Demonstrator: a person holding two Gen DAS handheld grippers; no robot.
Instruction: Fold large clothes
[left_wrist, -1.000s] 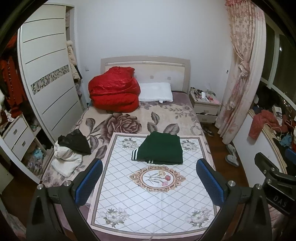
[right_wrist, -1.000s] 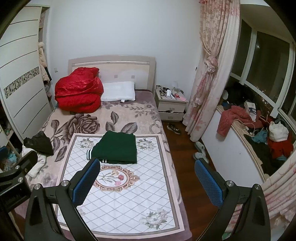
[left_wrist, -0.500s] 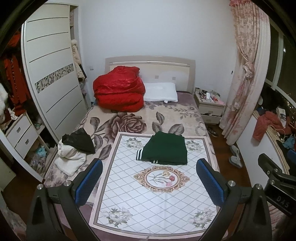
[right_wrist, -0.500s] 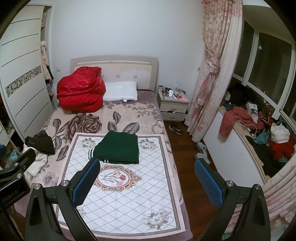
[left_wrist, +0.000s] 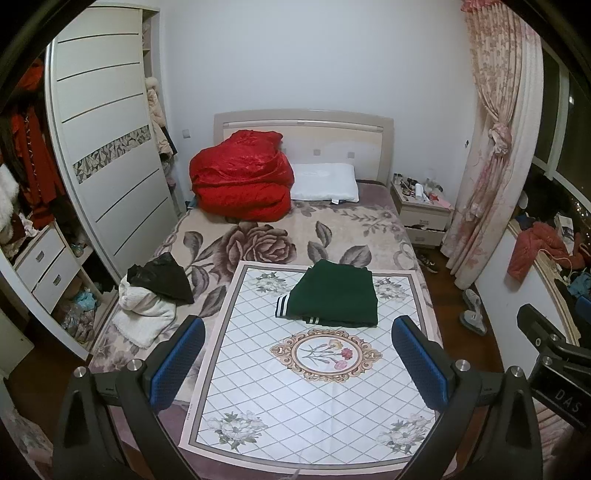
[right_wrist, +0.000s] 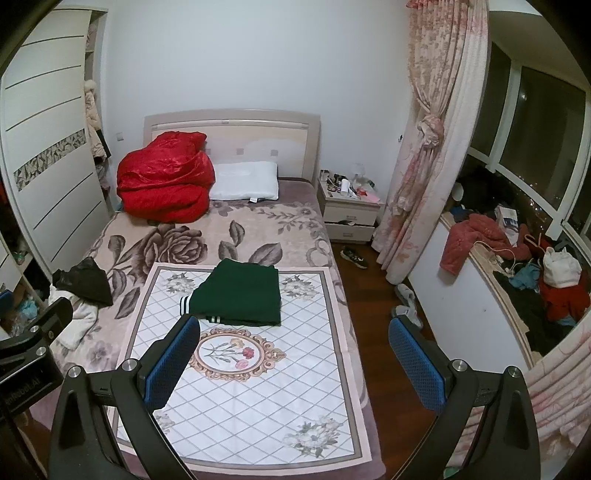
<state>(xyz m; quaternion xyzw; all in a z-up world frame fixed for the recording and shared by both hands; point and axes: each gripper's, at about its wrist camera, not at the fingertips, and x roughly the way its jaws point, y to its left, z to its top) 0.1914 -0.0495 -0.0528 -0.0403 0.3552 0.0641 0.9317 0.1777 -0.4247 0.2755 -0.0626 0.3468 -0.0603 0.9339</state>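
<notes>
A dark green garment (left_wrist: 332, 294) with white-striped cuffs lies folded in a neat rectangle on the far half of a white quilted mat (left_wrist: 306, 391) on the bed; it also shows in the right wrist view (right_wrist: 240, 293). My left gripper (left_wrist: 295, 365) is open and empty, held well back above the foot of the bed. My right gripper (right_wrist: 293, 363) is open and empty too, over the bed's right front edge. A black garment (left_wrist: 160, 277) and a white one (left_wrist: 142, 312) lie heaped at the bed's left edge.
A red quilt (left_wrist: 242, 177) and a white pillow (left_wrist: 325, 182) sit by the headboard. A wardrobe (left_wrist: 107, 155) stands left, a nightstand (left_wrist: 421, 214) and curtain (left_wrist: 491, 147) right. A cluttered window ledge (right_wrist: 517, 266) and shoes (right_wrist: 406, 306) lie right of the bed.
Both grippers have drawn back and slightly up from the bed, so the room looks smaller and farther. The green garment has not moved. Both grippers stay open.
</notes>
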